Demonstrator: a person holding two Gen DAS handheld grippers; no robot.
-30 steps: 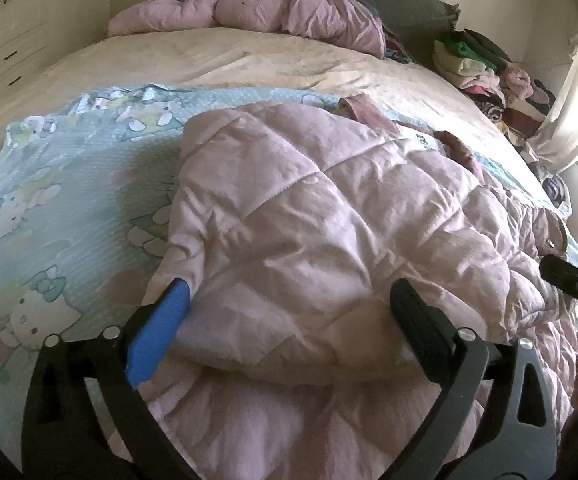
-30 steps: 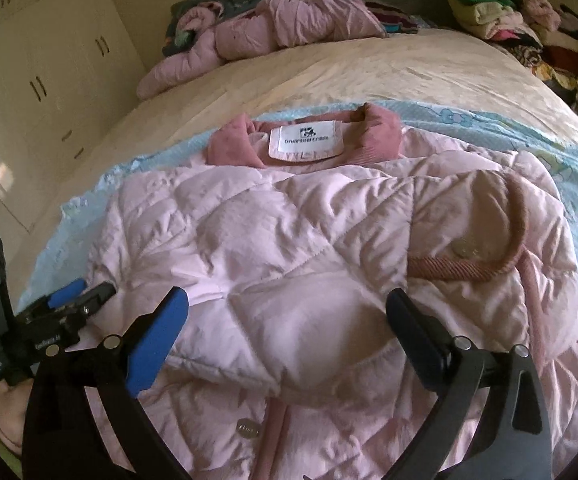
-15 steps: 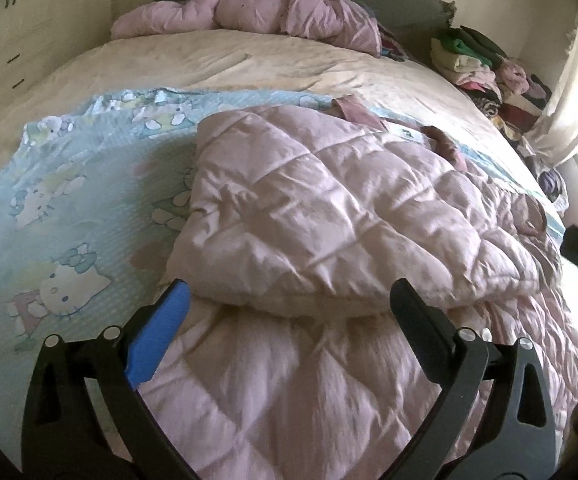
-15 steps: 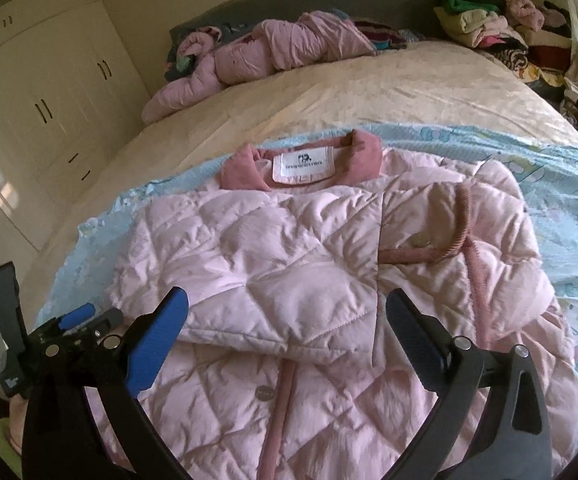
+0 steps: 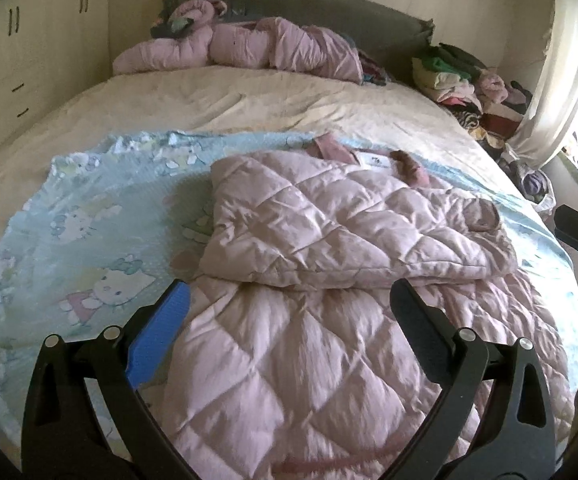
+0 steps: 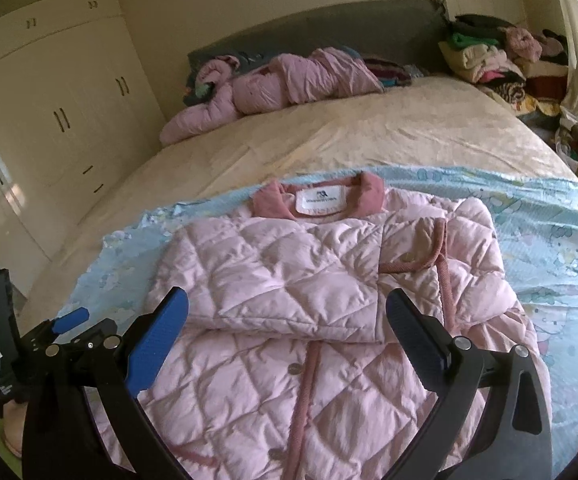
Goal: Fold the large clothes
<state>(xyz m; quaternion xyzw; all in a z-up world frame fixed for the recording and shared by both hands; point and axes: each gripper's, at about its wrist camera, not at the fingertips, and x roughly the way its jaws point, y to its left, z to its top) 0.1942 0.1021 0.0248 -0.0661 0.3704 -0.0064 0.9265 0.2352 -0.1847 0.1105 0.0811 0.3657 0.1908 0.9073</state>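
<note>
- Two grippers are hovering over the bed; we are seeing the left gripper (image 5: pixel 289 320) and the right gripper (image 6: pixel 287 320) both spread wide, pinching nothing.
- We are finding the pink quilted jacket (image 6: pixel 309 300) lying on the blue cartoon sheet (image 5: pixel 89 220), sleeves folded across its chest, its near hem cut off by the frame.
- We are making out a white neck label (image 6: pixel 319 200), its print too small to read.
- We are noticing clothes (image 6: pixel 485 56) piling far right, partly hidden by the curtain (image 5: pixel 557 92).
</note>
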